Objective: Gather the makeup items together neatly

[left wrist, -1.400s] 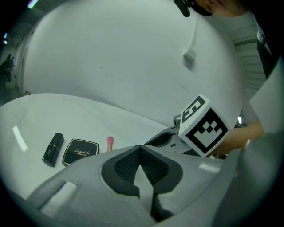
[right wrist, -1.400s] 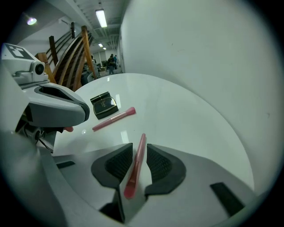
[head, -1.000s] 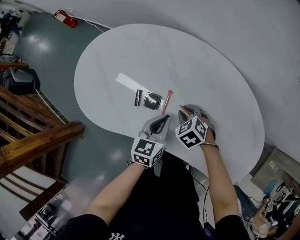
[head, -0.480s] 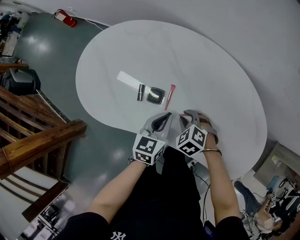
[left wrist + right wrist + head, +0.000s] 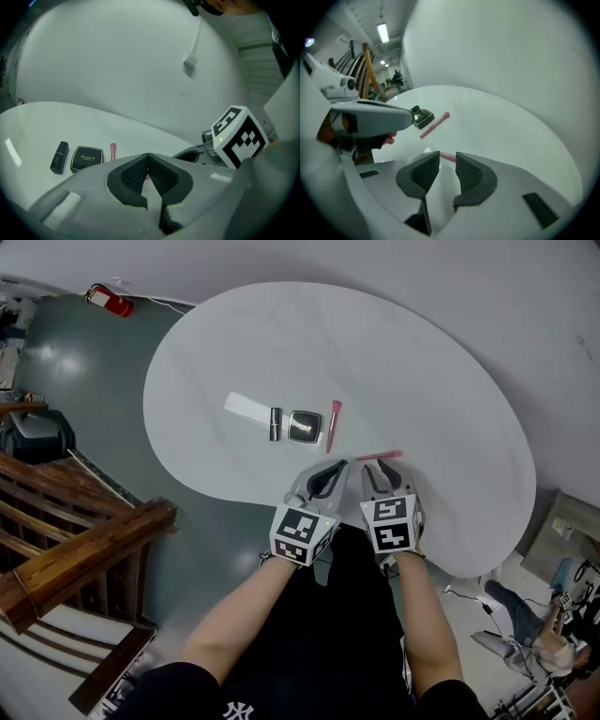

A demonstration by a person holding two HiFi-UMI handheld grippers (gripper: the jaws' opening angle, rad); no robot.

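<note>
Four makeup items are lying in a tight row on the white oval table [image 5: 422, 362], with the black compact [image 5: 305, 426] as the anchor. A black lipstick [image 5: 275, 424] is sitting just left of it, a flat white strip [image 5: 247, 406] beyond that, and a pink stick [image 5: 333, 425] just to its right. Only bare tabletop is lying between that row and the grippers. Off the table, well left of the compact, a red fire extinguisher [image 5: 105, 298] is sitting on the grey floor, and a wooden railing [image 5: 84, 540] is running nearer the person.

A second pink stick [image 5: 379, 456] is lying apart, right of the compact and nearer the person. Its long axis is running left to right in the head view, roughly square to the lipstick and the first pink stick, which are both pointing away from the person. It may be a lip pencil, though it shows too small to be sure.

The left gripper [image 5: 147, 157] is hovering at the table edge on the person's side of the compact, its fingers [image 5: 133, 176] pressed together at the tips and empty. The right gripper [image 5: 447, 155] is pointing at the second pink stick. Its jaws have just been opening, and its fingers [image 5: 471, 176] are standing slightly apart, the stick lying crosswise just past their tips, unpinched.
</note>
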